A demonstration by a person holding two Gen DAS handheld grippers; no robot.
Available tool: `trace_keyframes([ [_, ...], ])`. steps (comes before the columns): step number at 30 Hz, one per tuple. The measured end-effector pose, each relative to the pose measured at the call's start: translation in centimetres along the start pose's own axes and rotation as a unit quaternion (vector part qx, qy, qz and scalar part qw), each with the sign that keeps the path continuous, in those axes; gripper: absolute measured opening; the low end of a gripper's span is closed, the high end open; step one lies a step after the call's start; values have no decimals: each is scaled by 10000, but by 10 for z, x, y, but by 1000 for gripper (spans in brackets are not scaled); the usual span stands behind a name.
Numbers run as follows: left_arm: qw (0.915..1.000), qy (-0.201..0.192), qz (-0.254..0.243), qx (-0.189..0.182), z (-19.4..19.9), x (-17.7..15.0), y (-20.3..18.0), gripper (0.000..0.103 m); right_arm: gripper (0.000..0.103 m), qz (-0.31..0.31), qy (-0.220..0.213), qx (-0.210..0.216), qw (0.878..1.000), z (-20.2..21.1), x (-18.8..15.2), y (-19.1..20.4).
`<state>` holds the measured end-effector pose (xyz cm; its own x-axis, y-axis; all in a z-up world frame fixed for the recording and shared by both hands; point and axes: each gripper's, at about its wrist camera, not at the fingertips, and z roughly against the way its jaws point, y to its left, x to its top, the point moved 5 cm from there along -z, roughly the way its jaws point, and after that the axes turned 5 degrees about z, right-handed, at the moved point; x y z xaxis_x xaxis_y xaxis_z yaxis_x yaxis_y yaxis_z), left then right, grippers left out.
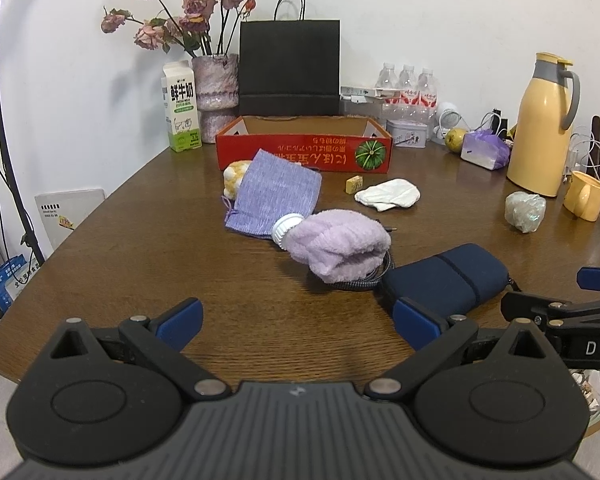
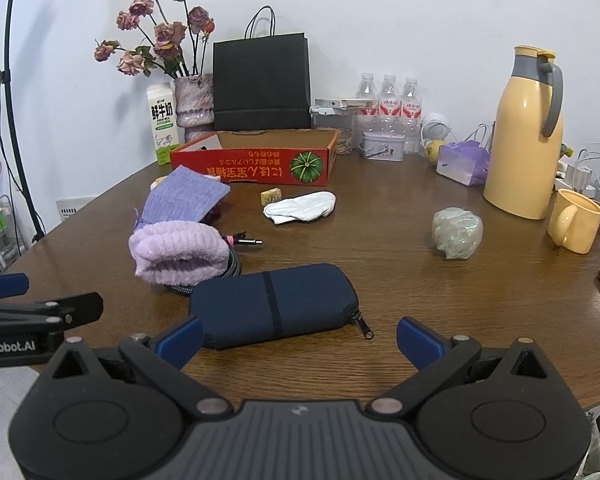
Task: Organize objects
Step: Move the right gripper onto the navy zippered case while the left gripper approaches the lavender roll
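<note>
My left gripper (image 1: 298, 326) is open above the table's near edge, nothing between its fingers. My right gripper (image 2: 298, 340) is open too, its left finger just in front of a navy zip pouch (image 2: 274, 306), also seen as the navy pouch (image 1: 446, 280) in the left wrist view. Behind the pouch lies a fluffy lilac cloth (image 1: 340, 248) over a braided cable, with a white cap (image 1: 285, 230) at its end. Farther back are a purple knit pouch (image 1: 276, 196), a white sock (image 1: 388, 194), a small yellow block (image 1: 354, 184) and an open red cardboard box (image 1: 304, 152).
Along the wall stand a milk carton (image 1: 181, 108), a vase of flowers (image 1: 214, 92), a black paper bag (image 1: 290, 68), water bottles (image 2: 388, 100) and a tin (image 2: 382, 146). At right are a yellow thermos (image 2: 524, 132), a yellow mug (image 2: 574, 226), a crumpled film ball (image 2: 456, 232) and cables.
</note>
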<state>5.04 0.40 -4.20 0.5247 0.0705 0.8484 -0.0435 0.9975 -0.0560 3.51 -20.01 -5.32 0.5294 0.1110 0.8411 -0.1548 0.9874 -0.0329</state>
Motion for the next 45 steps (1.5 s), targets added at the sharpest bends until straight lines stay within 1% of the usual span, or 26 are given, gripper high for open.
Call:
trace_keyframes([
  [12, 9998, 170, 75, 124, -28, -3, 10, 103, 103, 66, 158, 101, 9998, -31, 4, 6],
  [24, 9986, 233, 298, 382, -52, 2, 41, 103, 103, 251, 340, 200, 9989, -70, 15, 27],
  [30, 9983, 253, 342, 395, -61, 4, 48, 103, 103, 357, 337, 236, 9985, -84, 20, 39],
  [32, 9983, 265, 348, 383, -63, 4, 48, 103, 103, 443, 329, 207, 9983, -89, 22, 44],
  [36, 9983, 287, 349, 372, -66, 4, 50, 103, 103, 687, 360, 7, 9970, -99, 22, 51],
  [39, 9982, 285, 379, 379, -67, 4, 52, 103, 102, 805, 357, 39, 9961, -98, 21, 51],
  [41, 9981, 284, 400, 386, -66, 4, 53, 103, 99, 847, 368, 130, 9956, -95, 20, 48],
  [45, 9980, 278, 395, 396, -62, 3, 51, 103, 96, 965, 422, 238, 9941, -87, 16, 39],
])
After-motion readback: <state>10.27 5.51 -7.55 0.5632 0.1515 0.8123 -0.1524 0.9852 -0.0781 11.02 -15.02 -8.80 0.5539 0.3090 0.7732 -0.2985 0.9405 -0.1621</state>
